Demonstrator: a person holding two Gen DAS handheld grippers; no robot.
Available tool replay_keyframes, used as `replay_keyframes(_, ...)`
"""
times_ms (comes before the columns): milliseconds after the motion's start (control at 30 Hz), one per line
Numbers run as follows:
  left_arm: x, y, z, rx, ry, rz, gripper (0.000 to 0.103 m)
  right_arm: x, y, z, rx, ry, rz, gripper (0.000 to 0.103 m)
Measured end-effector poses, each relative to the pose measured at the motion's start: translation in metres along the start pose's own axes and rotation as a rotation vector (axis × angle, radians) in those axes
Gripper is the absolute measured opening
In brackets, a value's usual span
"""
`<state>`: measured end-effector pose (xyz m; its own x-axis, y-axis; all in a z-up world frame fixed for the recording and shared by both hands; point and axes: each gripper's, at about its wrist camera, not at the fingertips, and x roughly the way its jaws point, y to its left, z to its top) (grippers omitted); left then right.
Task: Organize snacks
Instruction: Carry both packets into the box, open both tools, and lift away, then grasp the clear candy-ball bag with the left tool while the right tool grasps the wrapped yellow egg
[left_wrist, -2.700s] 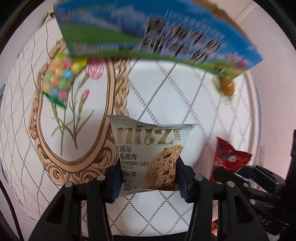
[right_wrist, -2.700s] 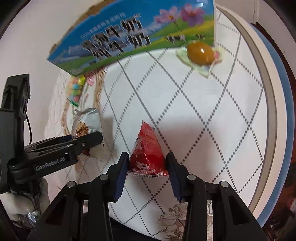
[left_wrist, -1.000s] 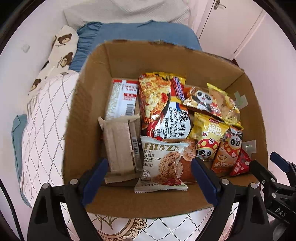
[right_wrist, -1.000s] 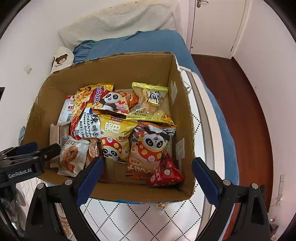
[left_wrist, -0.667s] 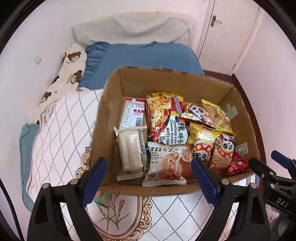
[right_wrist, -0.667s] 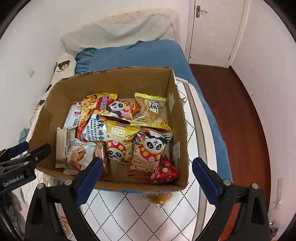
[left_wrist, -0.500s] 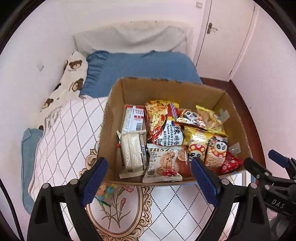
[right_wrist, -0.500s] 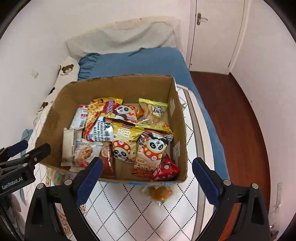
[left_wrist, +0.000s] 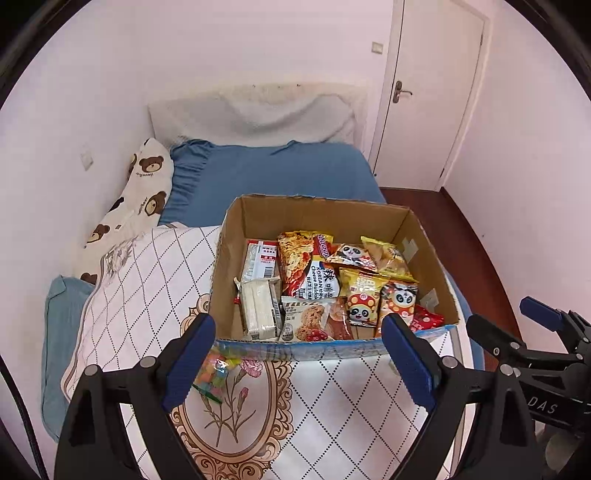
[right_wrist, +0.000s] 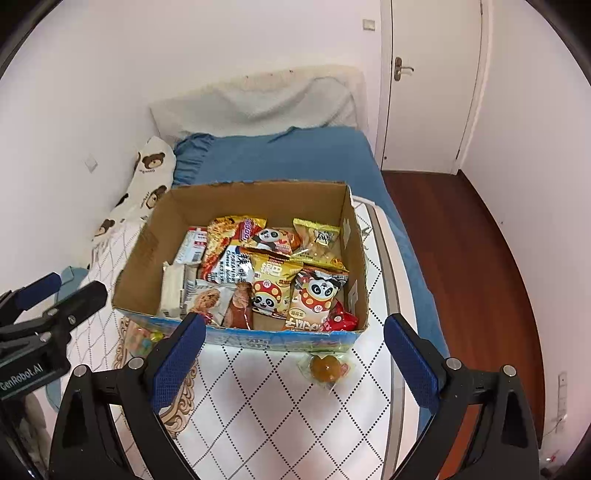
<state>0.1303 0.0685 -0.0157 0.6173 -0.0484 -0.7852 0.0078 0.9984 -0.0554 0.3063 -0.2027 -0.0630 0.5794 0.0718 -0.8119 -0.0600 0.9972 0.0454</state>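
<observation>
A cardboard box (left_wrist: 314, 214) (right_wrist: 258, 195) full of snack packets stands on the patterned cloth. Inside lie the oat cookie packet (left_wrist: 304, 321) (right_wrist: 207, 301) and the red packet (left_wrist: 424, 319) (right_wrist: 341, 319), among noodle and panda bags. A colourful candy bag (left_wrist: 212, 371) (right_wrist: 142, 338) and an amber jelly cup (right_wrist: 325, 367) lie on the cloth in front of the box. My left gripper (left_wrist: 299, 358) is open and empty, back from the box front. My right gripper (right_wrist: 293, 358) is open and empty too.
The white diamond-pattern cloth (left_wrist: 332, 398) (right_wrist: 277, 402) covers a bed with a blue sheet (left_wrist: 273, 173). A bear-print pillow (left_wrist: 136, 203) lies at the left by the wall. A white door (right_wrist: 432, 85) and wooden floor (right_wrist: 461, 236) are at the right.
Both grippers let go of the cookie packet and the red packet into the box, opened wide, and have pulled back and up from the box.
</observation>
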Motion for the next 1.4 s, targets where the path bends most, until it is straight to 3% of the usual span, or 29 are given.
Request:
replay_keyframes(233,-0.011,-0.002,-0.006,-0.015,-0.020,-0.008,0.092,-0.024,-0.002,-0.004,0.015,-0.041,0.012,0.099)
replay_keyframes(400,0.008,0.001,-0.018,-0.033,0.028,0.014,0.092,-0.014,-0.015,-0.016,0.052,-0.018,0.006,0.100)
replay_keyframes(733,0.091,0.026,-0.083,-0.085,0.232,0.128,0.092,0.101,-0.064,-0.073,0.168,0.200,-0.006,0.100)
replay_keyframes(1000,0.149,0.062,-0.122,-0.174,0.374,0.203,0.092,0.195,-0.068,-0.094,0.151,0.279,0.023,0.099)
replay_keyframes(1033,0.154,0.068,-0.125,-0.184,0.391,0.216,0.092,0.204,-0.070,-0.096,0.164,0.283,0.045,0.089)
replay_keyframes(1067,0.159,0.074,-0.127,-0.191,0.406,0.227,0.092,0.210,-0.071,-0.097,0.170,0.292,0.052,0.072)
replay_keyframes(1233,0.174,0.100,-0.126,-0.219,0.434,0.248,0.092,0.212,-0.057,-0.104,0.112,0.279,0.083,0.067)
replay_keyframes(1400,0.185,0.112,-0.117,-0.164,0.448,0.241,0.092,0.202,-0.034,-0.121,0.056,0.300,0.136,0.063)
